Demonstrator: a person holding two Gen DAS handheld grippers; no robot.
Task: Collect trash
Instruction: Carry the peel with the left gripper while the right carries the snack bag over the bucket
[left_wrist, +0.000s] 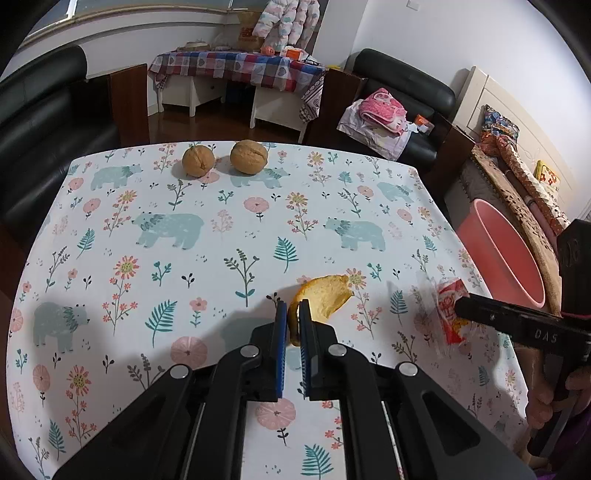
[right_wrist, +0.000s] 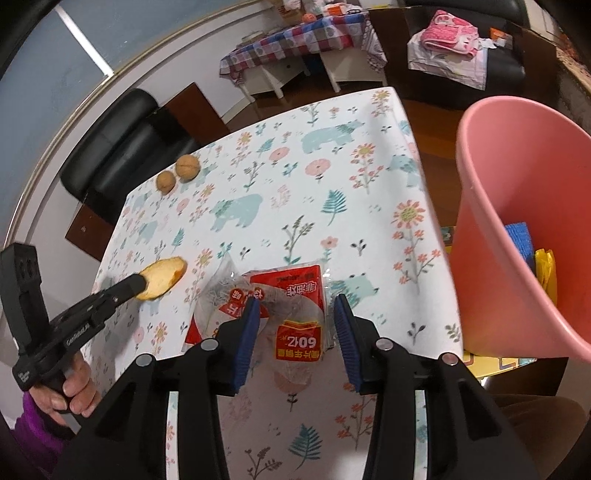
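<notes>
My left gripper (left_wrist: 292, 308) is shut on the near edge of an orange peel (left_wrist: 325, 299), which lies on the floral tablecloth; it also shows in the right wrist view (right_wrist: 162, 277). My right gripper (right_wrist: 295, 308) is open, its blue pads on either side of a crumpled red and clear snack wrapper (right_wrist: 291, 295) on the table; the wrapper also shows in the left wrist view (left_wrist: 448, 306). A pink bin (right_wrist: 517, 221) stands off the table's right edge, with blue and yellow items inside.
Two walnuts (left_wrist: 198, 161) (left_wrist: 248, 156) sit near the table's far edge. The table (left_wrist: 221, 258) has a bear and flower cloth. Black chairs stand at the left and far right. A side table with a checked cloth is behind.
</notes>
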